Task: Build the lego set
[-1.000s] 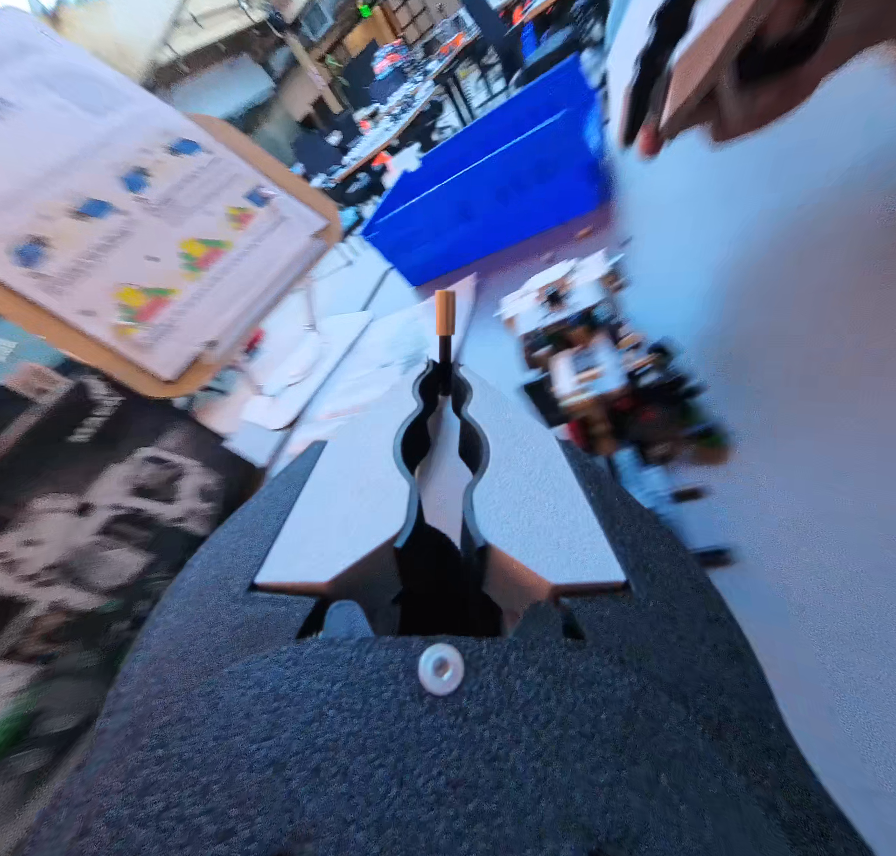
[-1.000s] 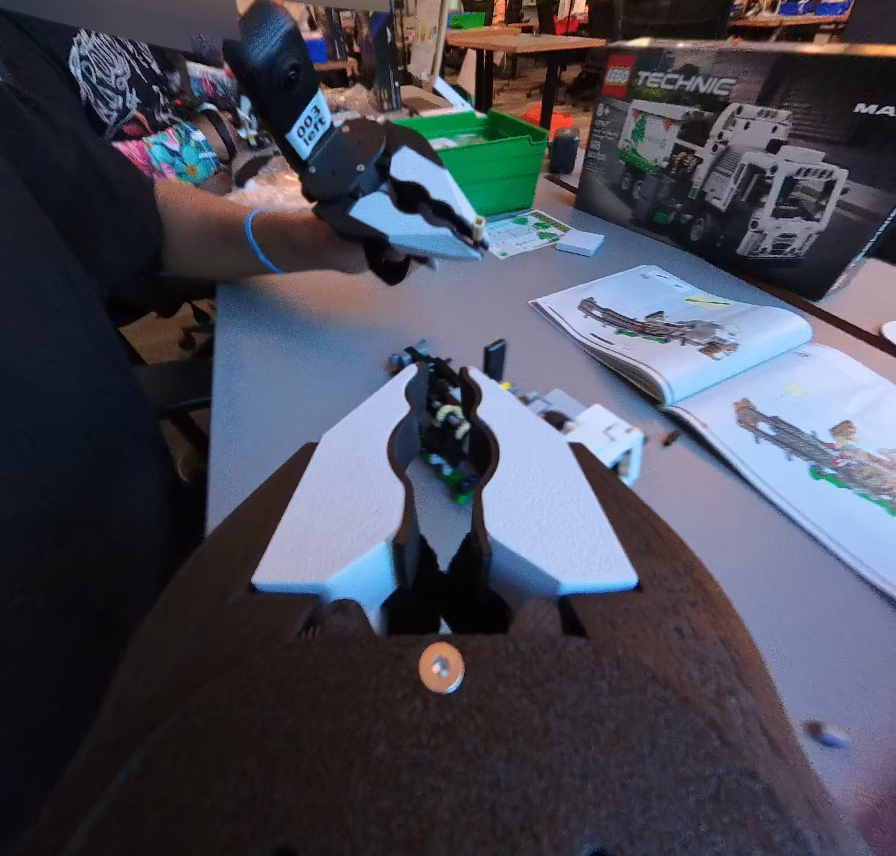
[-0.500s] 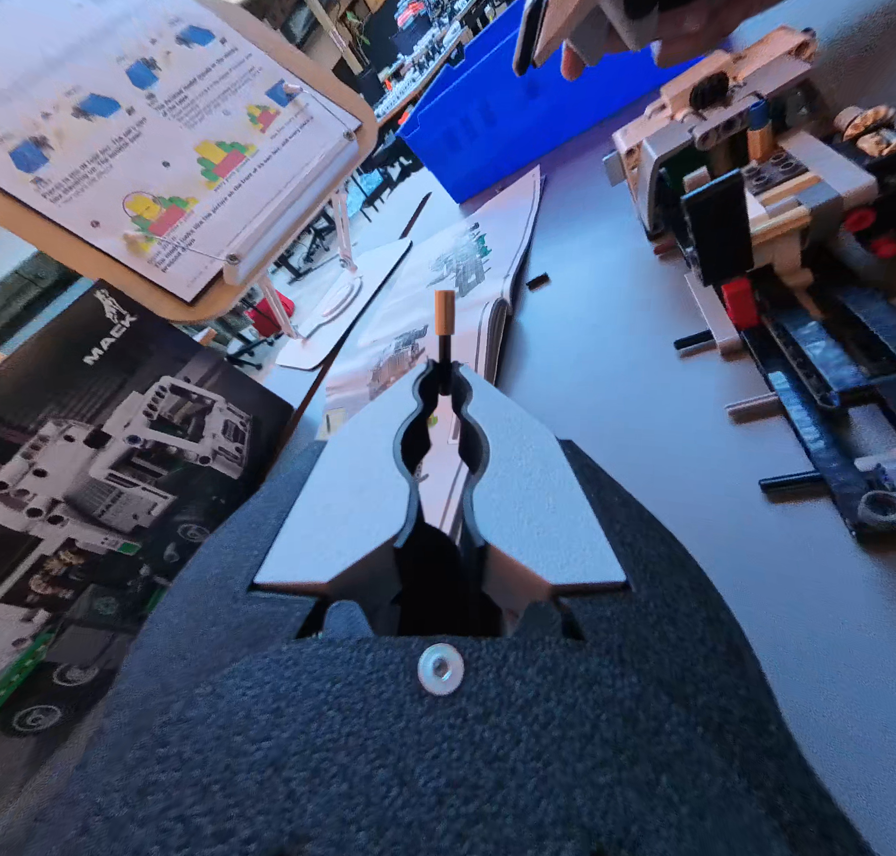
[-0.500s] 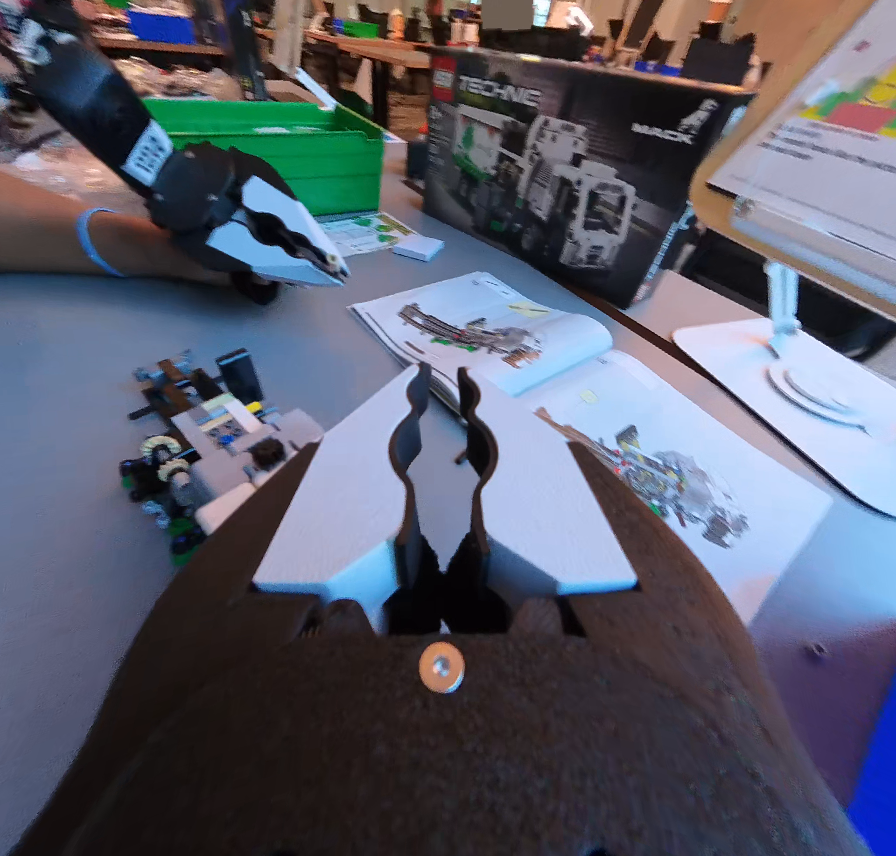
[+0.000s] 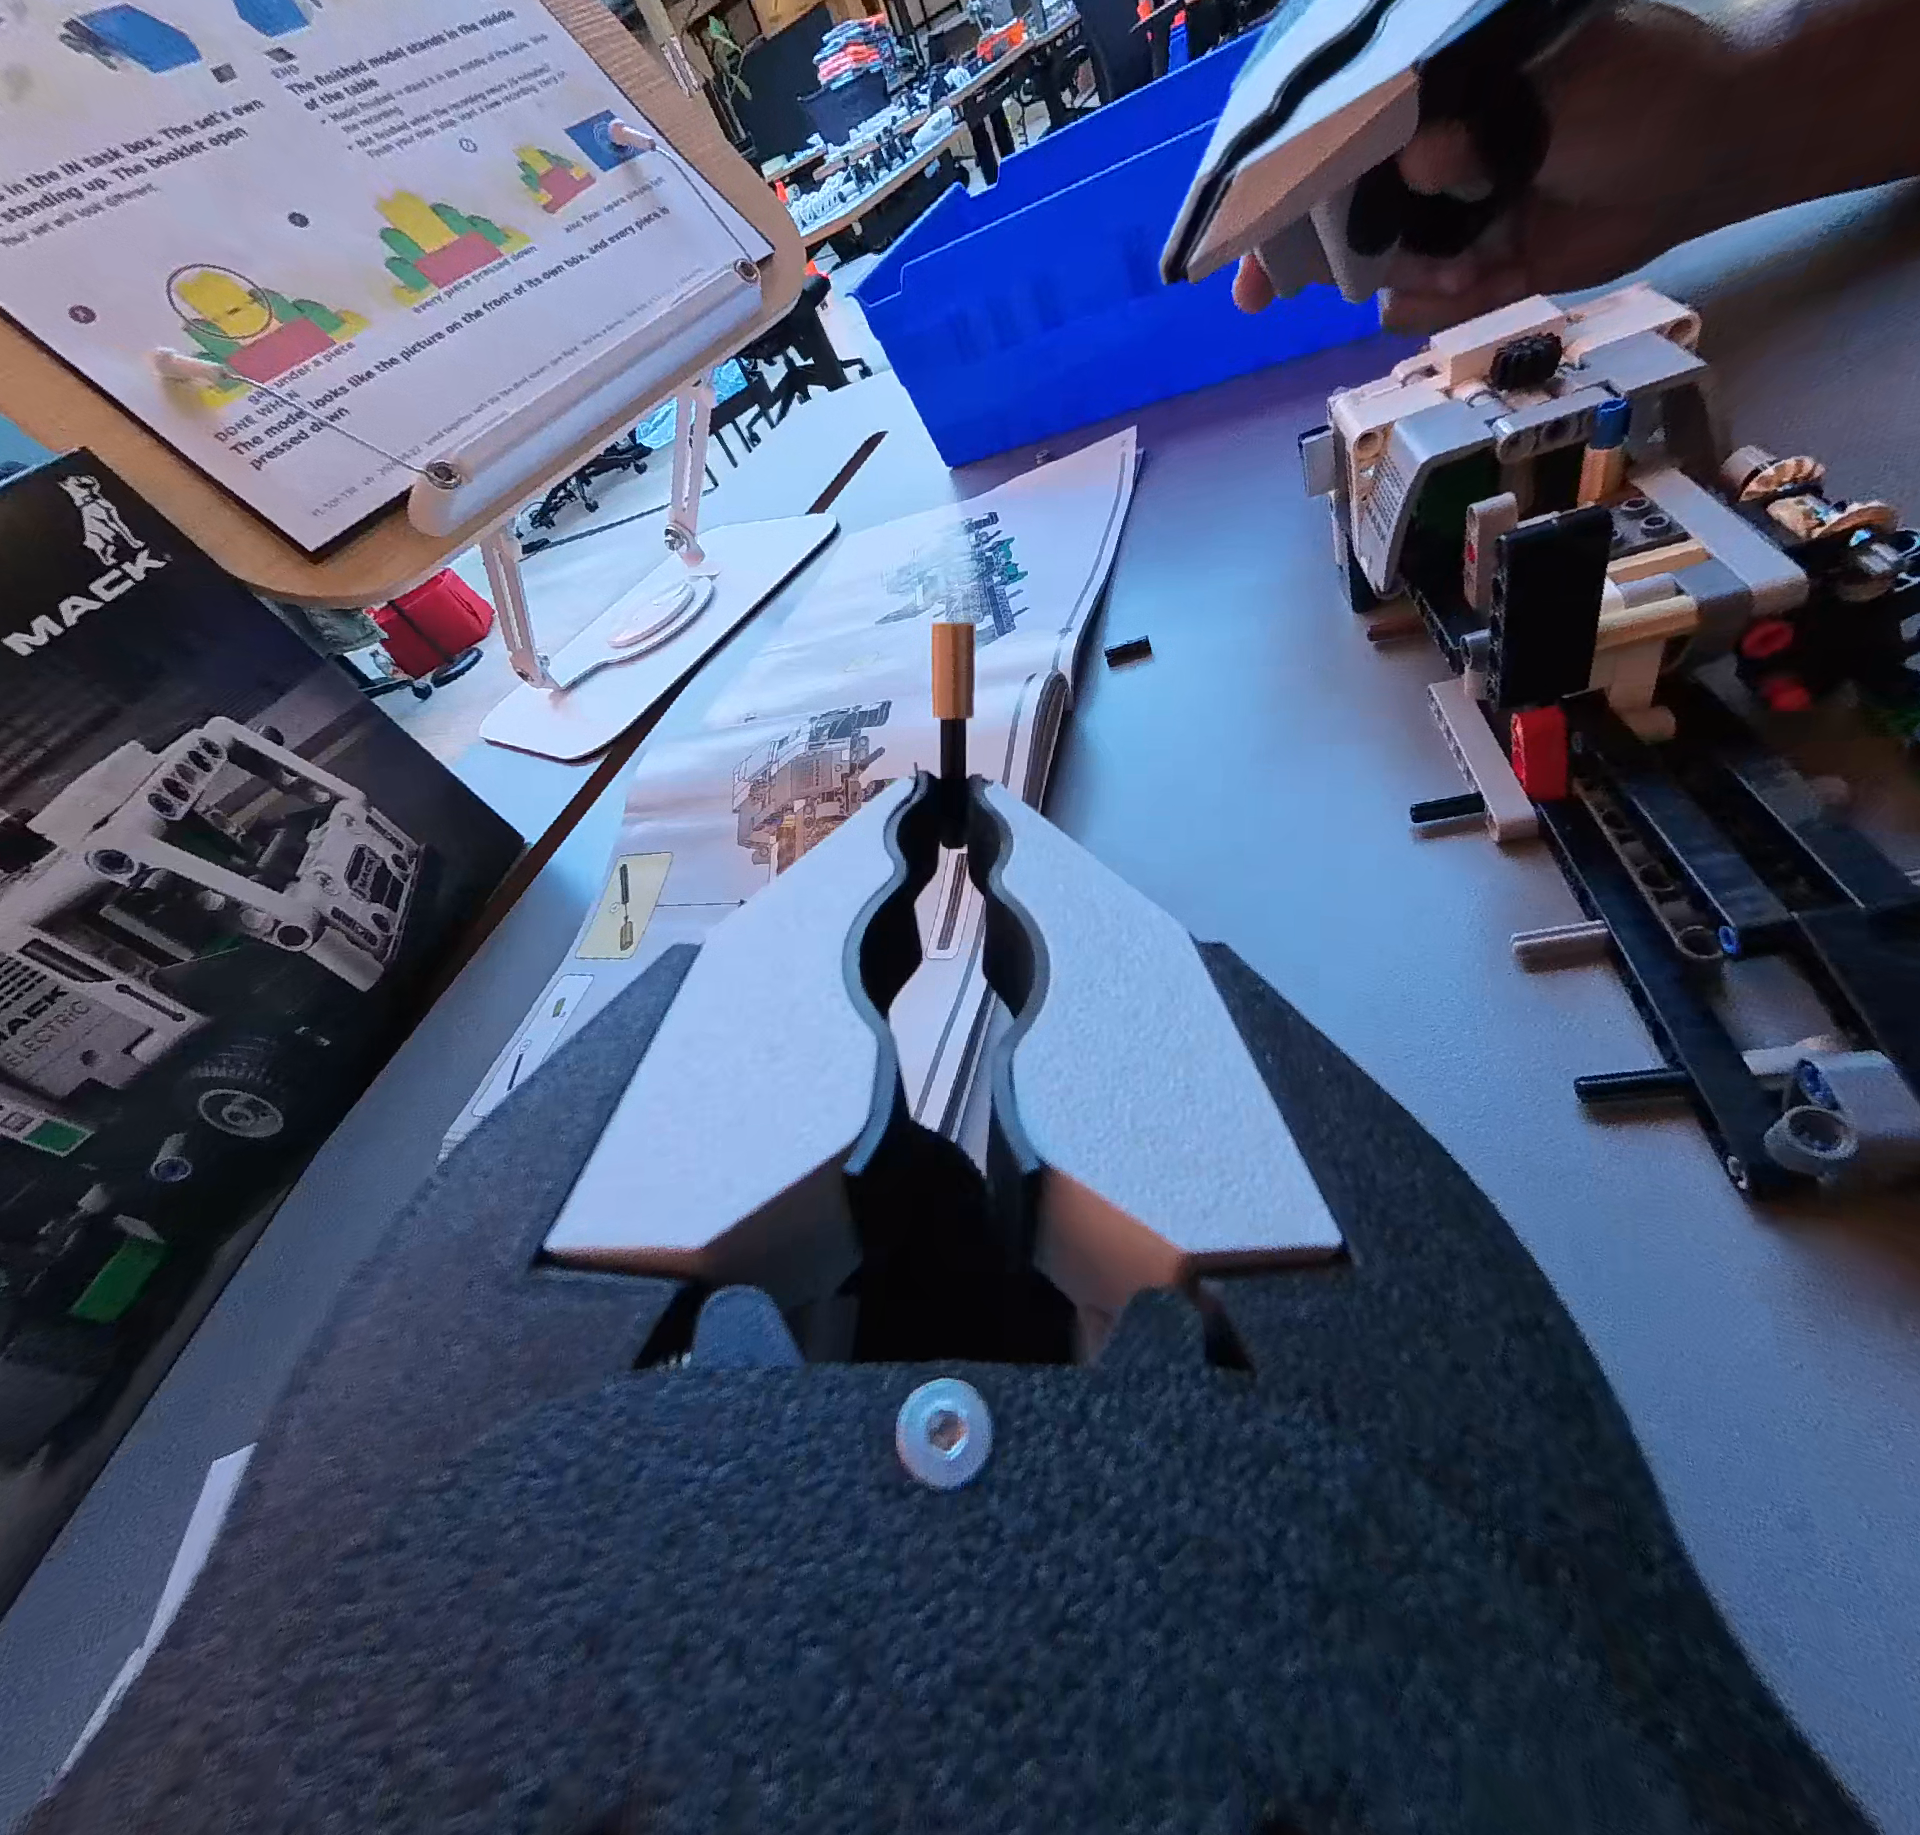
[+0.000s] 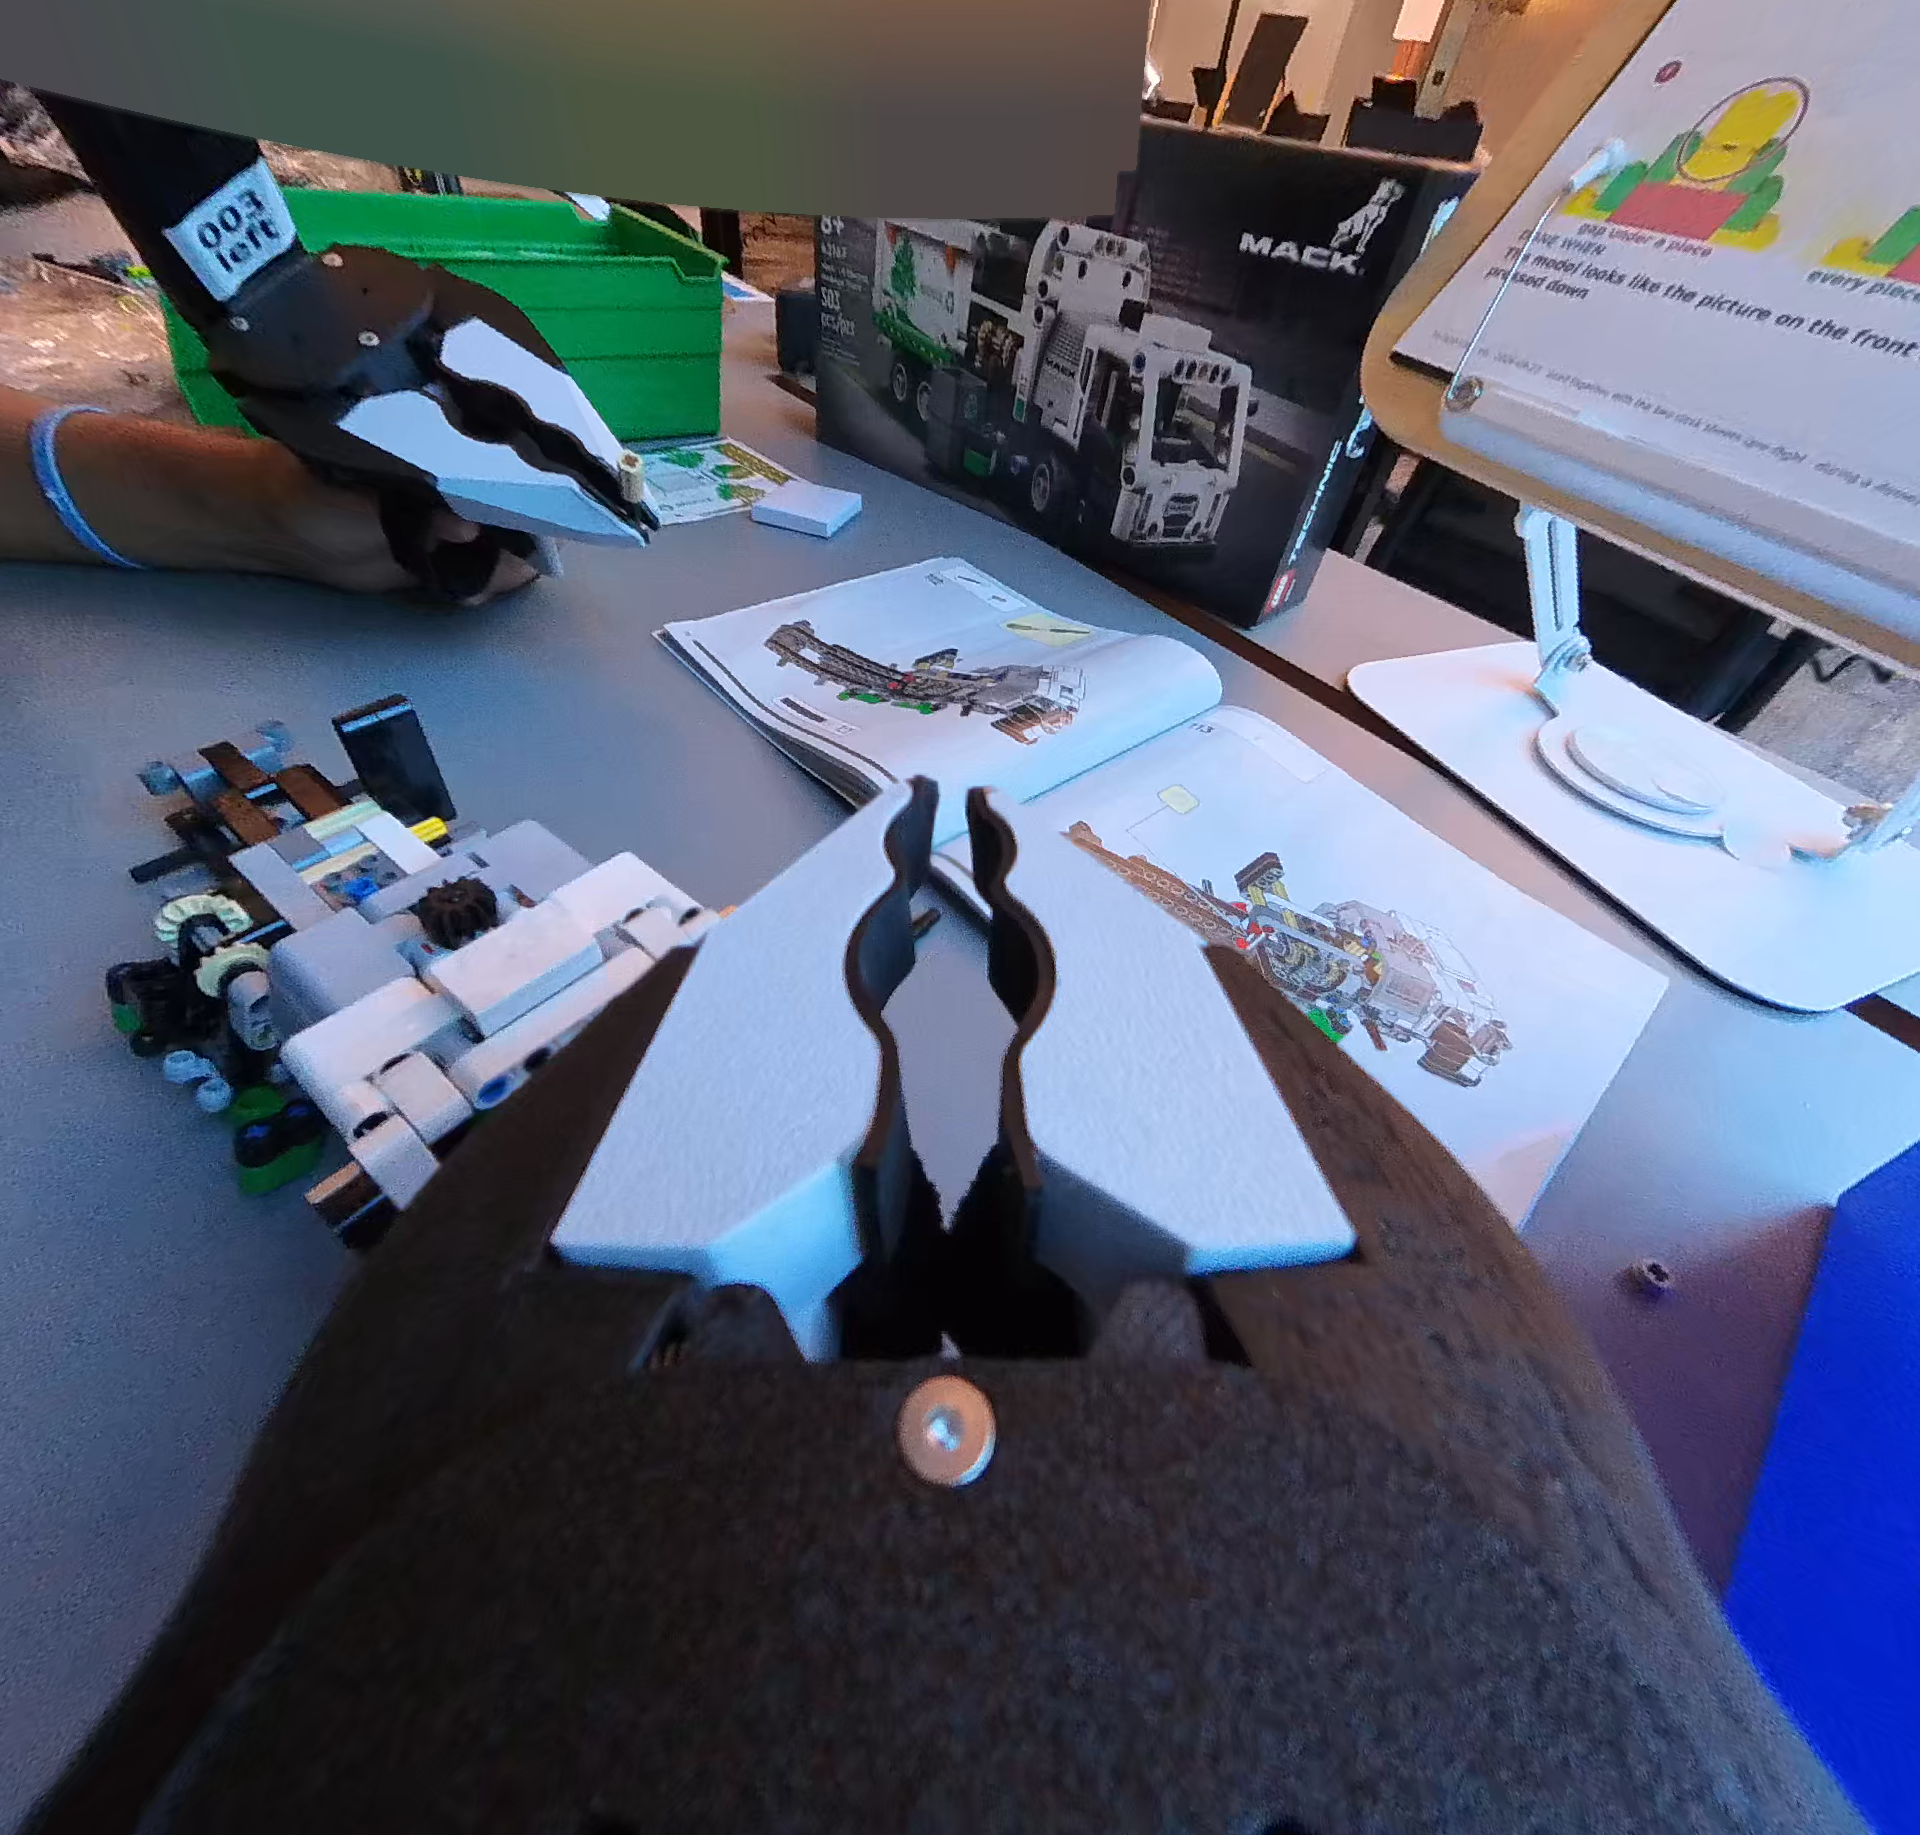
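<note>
Left gripper [image 5: 951, 798] jaws clamped on a thin black axle [image 5: 950, 783] with a tan sleeve on its far end, held above the surface [image 5: 1247, 798] over the open instruction booklet [image 5: 914, 642]. Right gripper [image 6: 951, 809] jaws slightly apart, holding nothing, hovering over the booklet's near edge. Partly built lego model [image 6: 395, 954] sits on the surface beside the booklet, apart from both grippers. Set box [image 6: 1122, 372] stands behind the booklet, blue bin [image 5: 1049, 299] past its far end
</note>
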`<state>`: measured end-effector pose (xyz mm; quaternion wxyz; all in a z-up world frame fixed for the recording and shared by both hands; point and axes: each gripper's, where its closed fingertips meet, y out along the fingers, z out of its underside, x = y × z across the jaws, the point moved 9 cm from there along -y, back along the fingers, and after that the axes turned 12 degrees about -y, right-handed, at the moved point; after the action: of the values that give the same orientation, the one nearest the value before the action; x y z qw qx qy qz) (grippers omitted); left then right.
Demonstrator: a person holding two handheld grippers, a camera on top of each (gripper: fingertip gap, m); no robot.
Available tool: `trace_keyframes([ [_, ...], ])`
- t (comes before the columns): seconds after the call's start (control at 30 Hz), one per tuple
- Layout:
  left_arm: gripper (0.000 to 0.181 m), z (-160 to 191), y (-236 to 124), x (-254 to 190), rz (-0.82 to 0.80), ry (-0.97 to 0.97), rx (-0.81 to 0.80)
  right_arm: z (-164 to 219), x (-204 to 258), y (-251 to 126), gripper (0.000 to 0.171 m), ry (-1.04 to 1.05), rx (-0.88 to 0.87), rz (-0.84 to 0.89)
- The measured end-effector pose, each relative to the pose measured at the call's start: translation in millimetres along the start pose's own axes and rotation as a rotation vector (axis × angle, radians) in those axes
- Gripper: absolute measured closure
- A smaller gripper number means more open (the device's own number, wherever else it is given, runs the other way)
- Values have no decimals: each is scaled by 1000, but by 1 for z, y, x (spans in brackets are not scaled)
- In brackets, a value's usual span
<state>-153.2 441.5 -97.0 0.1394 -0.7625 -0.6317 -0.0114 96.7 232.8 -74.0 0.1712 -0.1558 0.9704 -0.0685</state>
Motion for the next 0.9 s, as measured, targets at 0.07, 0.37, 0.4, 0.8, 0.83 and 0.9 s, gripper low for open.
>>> trace_keyframes([
  [0.07,180,1,0,-1,2,12,7,1,2,1,166,-7,2,-1],
  [0.37,180,7,6,-15,11,139,64,2,4,3,167,13,15,-29],
  [0.4,179,7,7,-17,15,166,64,2,4,4,167,28,14,-36],
  [0.8,180,13,28,-44,67,703,-72,-23,-9,28,160,239,67,-352],
  [0.83,180,12,31,-44,61,733,-84,-25,-7,36,158,270,113,-435],
  [0.9,179,12,35,-44,47,807,-103,-27,-3,54,153,340,194,-594],
])
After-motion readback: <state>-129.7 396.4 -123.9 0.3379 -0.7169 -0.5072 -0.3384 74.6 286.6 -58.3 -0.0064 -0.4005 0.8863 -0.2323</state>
